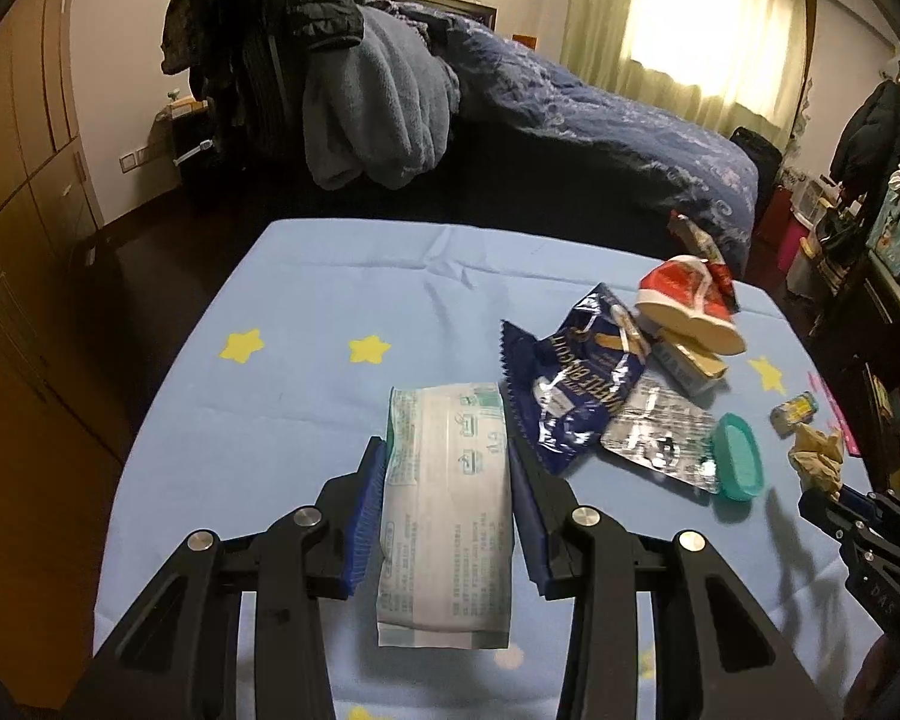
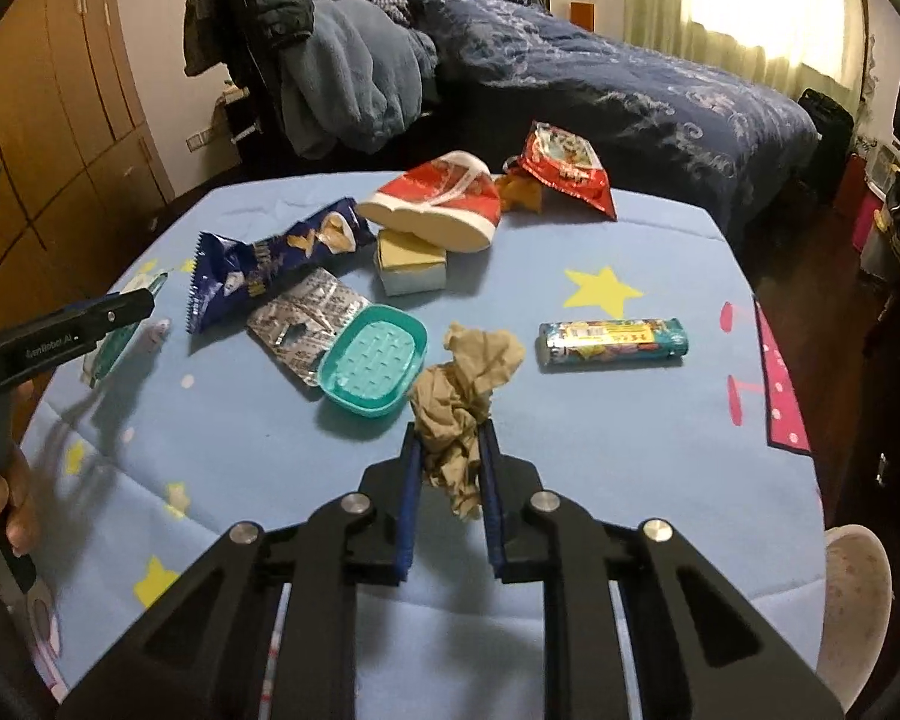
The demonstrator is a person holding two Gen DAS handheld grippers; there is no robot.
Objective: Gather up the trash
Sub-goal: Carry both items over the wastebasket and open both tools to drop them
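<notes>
In our left gripper (image 1: 447, 468) the jaws are closed partway against the two long sides of a flat white wipes packet (image 1: 444, 516), which lies lengthwise between them and runs back toward our hand. It looks soft, light and slick, so we judge a grip across the middle of its width is best, since the film could slide if pinched near an end. We cannot tell whether the packet is lifted or resting on the tabletop (image 1: 306, 414).

In our right gripper (image 2: 450, 456) the jaws are nearly closed on a crumpled brown paper wad (image 2: 462, 402); most of it sticks out ahead of the jaws and a scrap hangs below them. It should be almost weightless and crushable, so a light squeeze on its thick core ought to hold it.

Just ahead and left of the right jaws sits a teal soap dish (image 2: 372, 360), stiff plastic and probably not trash. Its edge overlaps a silver foil pouch (image 2: 306, 324) beyond it. To the right ahead lies a small printed roll (image 2: 612, 342), which may roll away if nudged. Further on are a dark blue snack bag (image 2: 270, 264), crinkly and best taken by a flat edge, a small box (image 2: 411, 270) under a red-and-white cup (image 2: 438, 204) tipped on its side, and farthest a red snack bag (image 2: 564, 168).
</notes>
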